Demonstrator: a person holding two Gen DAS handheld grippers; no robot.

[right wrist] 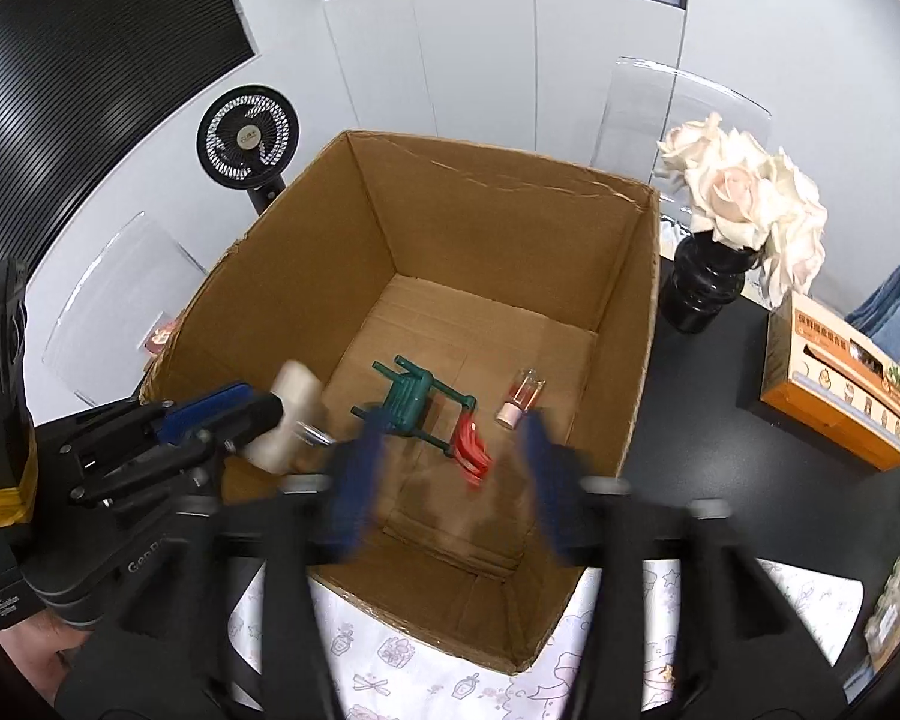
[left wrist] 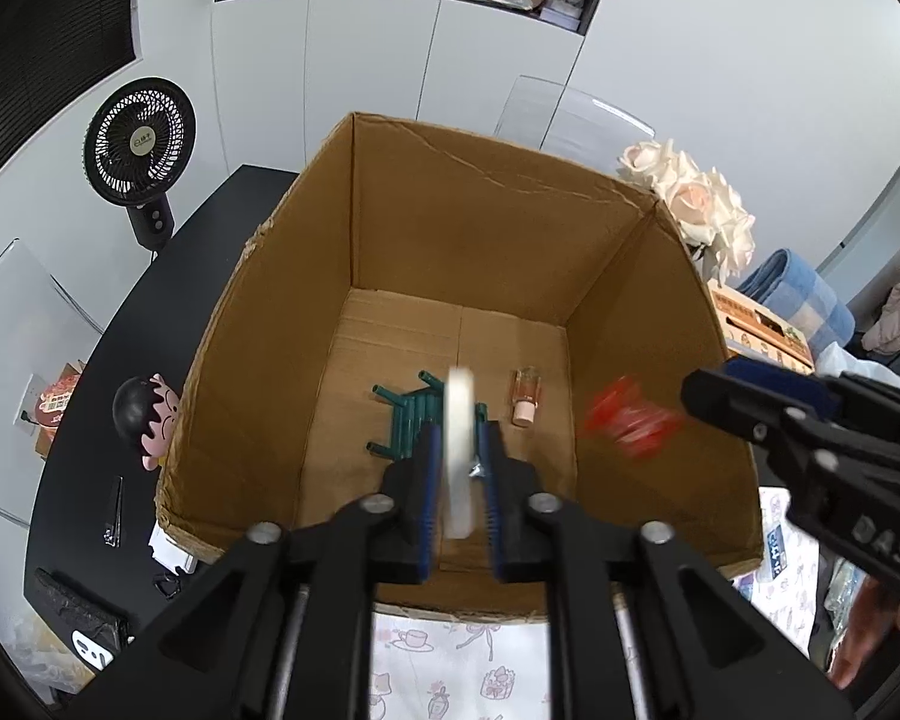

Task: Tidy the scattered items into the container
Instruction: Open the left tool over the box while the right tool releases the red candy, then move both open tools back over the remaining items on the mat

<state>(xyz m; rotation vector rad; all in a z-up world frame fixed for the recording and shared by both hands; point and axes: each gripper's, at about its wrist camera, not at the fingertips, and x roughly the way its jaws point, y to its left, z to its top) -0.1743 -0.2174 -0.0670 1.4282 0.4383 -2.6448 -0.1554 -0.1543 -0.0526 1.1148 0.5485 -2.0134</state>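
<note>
We hold both grippers over the open cardboard box (left wrist: 468, 222). The left gripper (left wrist: 461, 468) has its jaws closed on a white tape roll (left wrist: 459, 450), held on edge between the blue pads, above the box interior near the front wall. The right gripper (right wrist: 450, 468) has its jaws spread wide with nothing between them; its fingers are motion-blurred. Below it, a red plastic item (right wrist: 471, 441) appears blurred, and in the left wrist view it shows as a smear in front of the right wall of the box, so we judge it to be in free fall or just landing. Its exact type cannot be determined.

Items lying on the box floor:
- a green toy chair (right wrist: 411, 405), lying on its side;
- a small glass bottle (right wrist: 521, 399) with a pale cap, lying flat just beside the chair.

A nail clipper (left wrist: 114, 519) and a cartoon figurine (left wrist: 150, 414) lie on the black table (left wrist: 222, 228) left of the box.

Hazards from this position:
- The tape roll stands on edge; released so, it may roll or bounce and strike the glass bottle.
- The roll hangs close to the front wall; release too far back would drop it on the rim or outside.
- The two grippers work near each other over one opening and may collide.
</note>
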